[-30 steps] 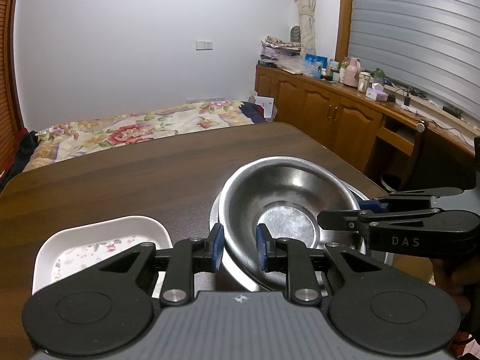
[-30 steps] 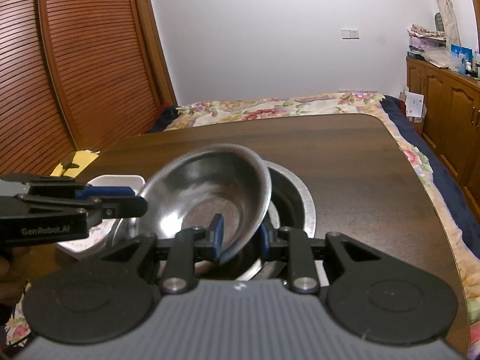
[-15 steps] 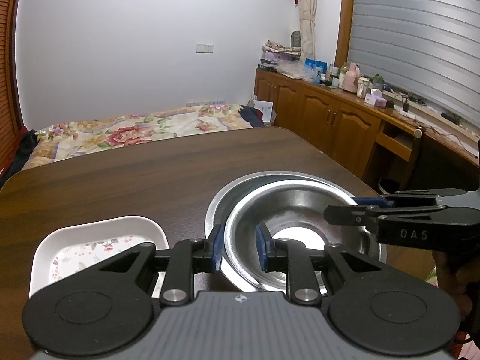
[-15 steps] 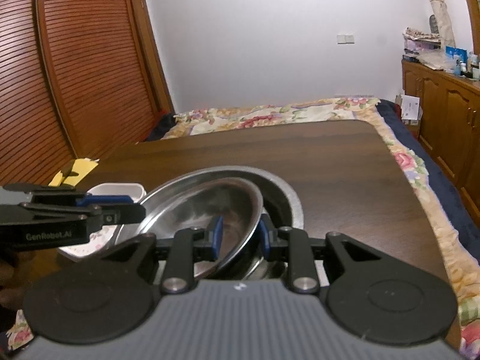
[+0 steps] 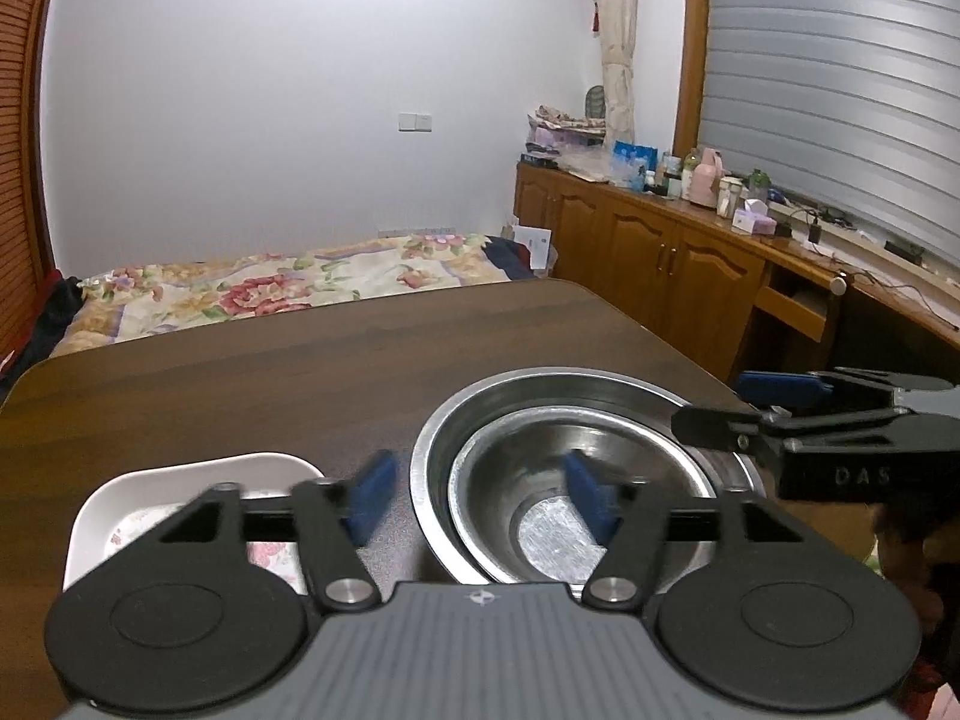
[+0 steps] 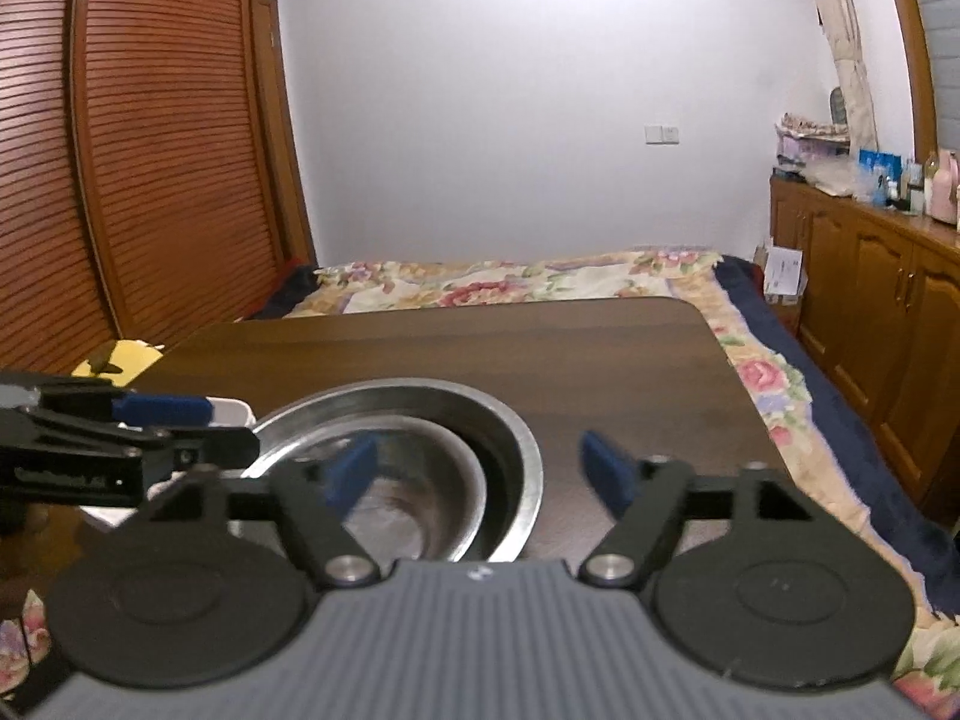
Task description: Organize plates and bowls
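Both the left gripper [image 5: 477, 495] and right gripper [image 6: 480, 471] have sprung wide, releasing the smaller steel bowl [image 5: 576, 510], now nested in the larger bowl [image 5: 474, 414] (white dish [image 5: 120, 498] remains, left).

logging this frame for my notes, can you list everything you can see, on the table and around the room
table: 1, dark brown wood, foreground
big bowl: 1, steel, on the table, right of the dish
small bowl: 1, steel, nested inside the big bowl
dish: 1, white with floral print, near left of the table
bed: 1, floral cover, beyond the table
cabinets: 1 run, brown wood, right wall, bottles and boxes on top
slatted doors: brown wood, left wall
wall switch: 1, white, back wall
curtain: 1, cream, by the window
yellow item: 1, past the table's left edge, unclear what
left gripper: black, blue pads, open
right gripper: black, blue pads, open
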Demonstrator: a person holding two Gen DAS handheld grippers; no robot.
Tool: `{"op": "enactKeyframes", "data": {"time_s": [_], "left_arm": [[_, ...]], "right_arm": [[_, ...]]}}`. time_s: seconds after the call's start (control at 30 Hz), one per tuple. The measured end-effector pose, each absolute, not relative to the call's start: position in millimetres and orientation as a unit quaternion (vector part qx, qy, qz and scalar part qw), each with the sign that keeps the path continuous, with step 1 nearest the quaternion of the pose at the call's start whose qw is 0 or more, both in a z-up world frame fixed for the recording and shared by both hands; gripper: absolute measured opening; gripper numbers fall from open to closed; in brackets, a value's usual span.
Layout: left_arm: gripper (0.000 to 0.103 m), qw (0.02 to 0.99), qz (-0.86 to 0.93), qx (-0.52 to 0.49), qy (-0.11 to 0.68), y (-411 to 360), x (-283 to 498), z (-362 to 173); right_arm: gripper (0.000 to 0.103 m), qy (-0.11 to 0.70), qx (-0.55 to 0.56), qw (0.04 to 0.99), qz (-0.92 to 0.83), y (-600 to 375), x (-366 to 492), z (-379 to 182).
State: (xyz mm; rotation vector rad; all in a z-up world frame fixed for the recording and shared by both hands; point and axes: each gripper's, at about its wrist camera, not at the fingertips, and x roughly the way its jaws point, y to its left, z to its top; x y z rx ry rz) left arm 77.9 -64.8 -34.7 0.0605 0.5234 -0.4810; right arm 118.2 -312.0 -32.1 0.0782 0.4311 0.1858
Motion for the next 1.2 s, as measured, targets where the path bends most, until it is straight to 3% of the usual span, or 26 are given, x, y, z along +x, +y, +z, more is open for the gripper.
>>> {"op": "enactKeyframes", "data": {"time_s": [0.07,0.23,0.93,1.03,1.2], "left_arm": [[0.080,0.939,-0.233,0.028,0.253,-64.5,78.3,-37.5],[0.090,0.942,-0.223,0.021,0.252,-65.2,77.8,-43.2],[0.094,0.939,-0.217,0.020,0.266,-72.1,77.9,-52.9],[0.090,0.938,-0.221,0.021,0.267,-73.0,78.4,-53.9],[0.070,0.935,-0.224,0.020,0.275,-73.3,79.7,-56.1]], "right_arm": [[0.094,0.209,0.039,0.973,0.089,-313.3,119.5,-35.4],[0.103,0.195,0.025,0.978,0.069,-316.1,122.6,-45.4],[0.103,0.206,0.061,0.972,0.092,-317.4,126.4,-58.6],[0.103,0.207,0.061,0.972,0.096,-315.9,126.0,-58.3],[0.103,0.210,0.069,0.970,0.101,-314.8,125.9,-57.0]]}}
